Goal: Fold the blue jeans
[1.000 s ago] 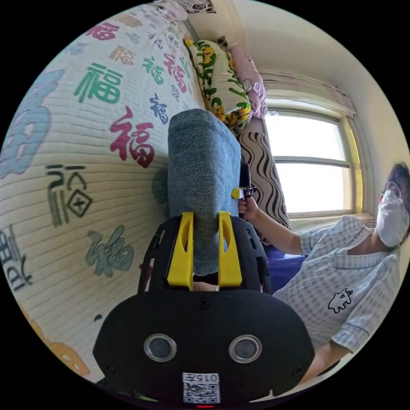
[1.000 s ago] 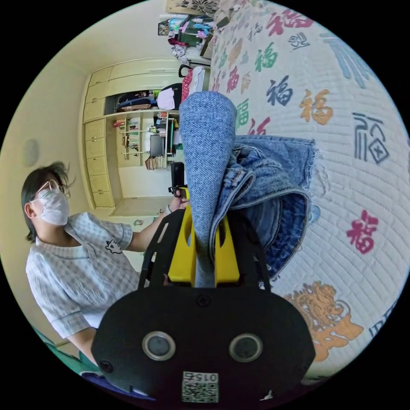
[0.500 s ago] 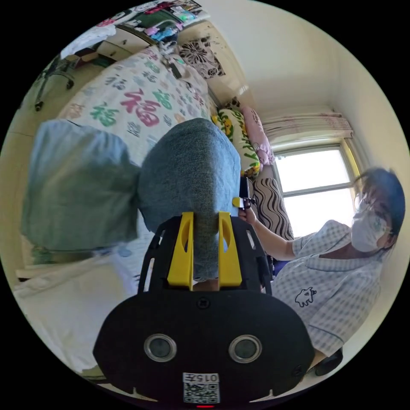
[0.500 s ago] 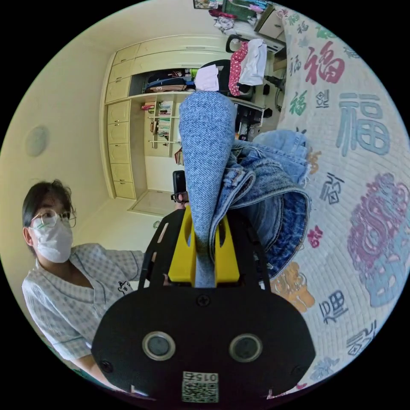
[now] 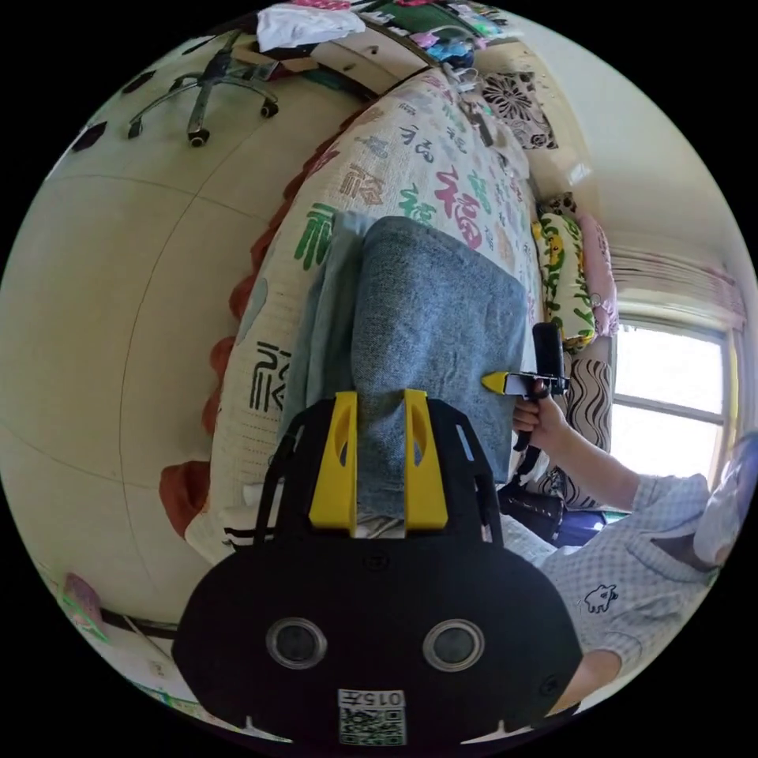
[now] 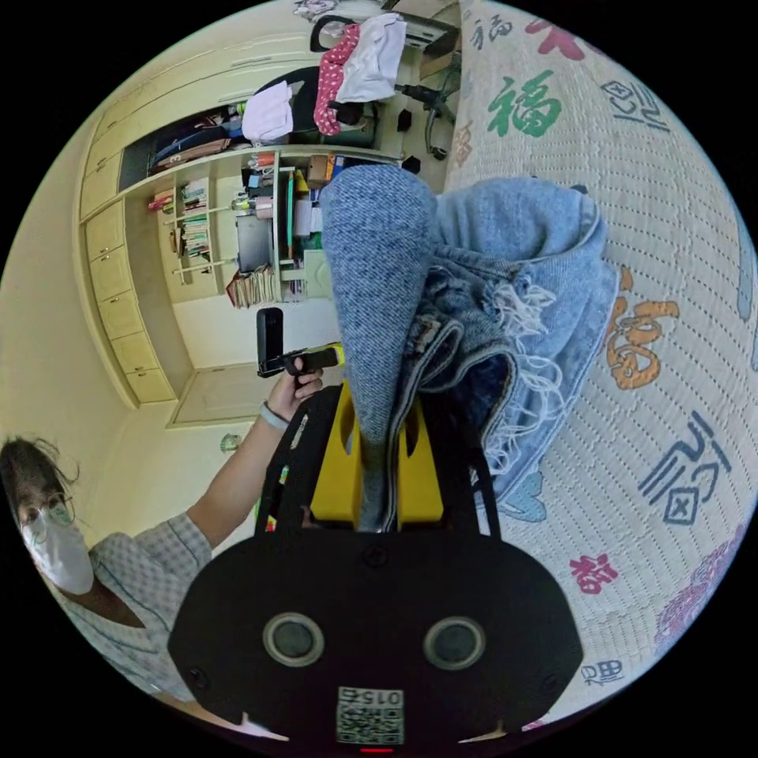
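Observation:
The blue jeans (image 5: 434, 316) hang doubled over the patterned quilt (image 5: 410, 166), held up by both grippers. My left gripper (image 5: 379, 410) is shut on a fold of denim that runs up between its yellow jaws. In the right gripper view the jeans (image 6: 379, 260) rise from my right gripper (image 6: 377, 410), which is shut on them; frayed hems and darker inner cloth (image 6: 513, 316) bunch to the right, against the quilt (image 6: 671, 276). The right gripper (image 5: 505, 383) also shows at the jeans' far edge in the left gripper view, in a hand. The left gripper (image 6: 304, 359) shows in the right gripper view, held by a hand.
A person in a checked shirt (image 5: 632, 568) and mask stands beside the bed. Pillows (image 5: 568, 268) lie at the bed's head by a window (image 5: 671, 379). An office chair (image 5: 213, 87) stands on the floor. Shelves and cupboards (image 6: 205, 237) line the far wall, with clothes (image 6: 355, 55) draped over a chair.
Both cameras have swung, bringing the floor and bed edge into the left gripper view. The jeans now hang lower and spread wider against the quilt. Both grippers keep their hold.

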{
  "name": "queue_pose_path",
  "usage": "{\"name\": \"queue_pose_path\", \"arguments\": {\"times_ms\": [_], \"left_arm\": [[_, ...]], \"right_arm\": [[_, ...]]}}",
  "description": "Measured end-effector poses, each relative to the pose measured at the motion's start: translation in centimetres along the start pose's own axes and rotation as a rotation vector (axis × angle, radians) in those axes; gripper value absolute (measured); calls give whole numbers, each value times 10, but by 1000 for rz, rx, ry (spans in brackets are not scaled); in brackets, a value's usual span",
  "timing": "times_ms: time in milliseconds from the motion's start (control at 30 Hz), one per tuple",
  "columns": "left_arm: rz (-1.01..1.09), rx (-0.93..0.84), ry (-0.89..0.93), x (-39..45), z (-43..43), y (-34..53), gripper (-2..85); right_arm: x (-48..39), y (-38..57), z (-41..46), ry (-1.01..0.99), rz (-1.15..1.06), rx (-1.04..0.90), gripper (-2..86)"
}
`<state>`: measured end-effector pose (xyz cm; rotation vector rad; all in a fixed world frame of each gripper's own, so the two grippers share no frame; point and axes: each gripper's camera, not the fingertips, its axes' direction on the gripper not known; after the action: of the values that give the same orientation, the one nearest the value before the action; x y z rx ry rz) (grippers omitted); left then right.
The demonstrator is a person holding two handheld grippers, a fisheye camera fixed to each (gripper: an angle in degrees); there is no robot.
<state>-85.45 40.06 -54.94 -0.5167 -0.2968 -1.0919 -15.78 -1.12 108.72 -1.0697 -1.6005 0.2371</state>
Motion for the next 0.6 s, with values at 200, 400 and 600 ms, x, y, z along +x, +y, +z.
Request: {"name": "queue_pose_path", "arguments": {"times_ms": [200, 400, 600], "left_arm": [[95, 89, -70, 40, -3, 4, 85], [22, 70, -87, 60, 27, 15, 92], [190, 227, -135, 158, 32, 56, 55]], "right_arm": [[-7, -5, 17, 83, -54, -35, 69], [-10, 28, 23, 66, 20, 40, 75], [-46, 58, 4, 258, -20, 142, 56]]}}
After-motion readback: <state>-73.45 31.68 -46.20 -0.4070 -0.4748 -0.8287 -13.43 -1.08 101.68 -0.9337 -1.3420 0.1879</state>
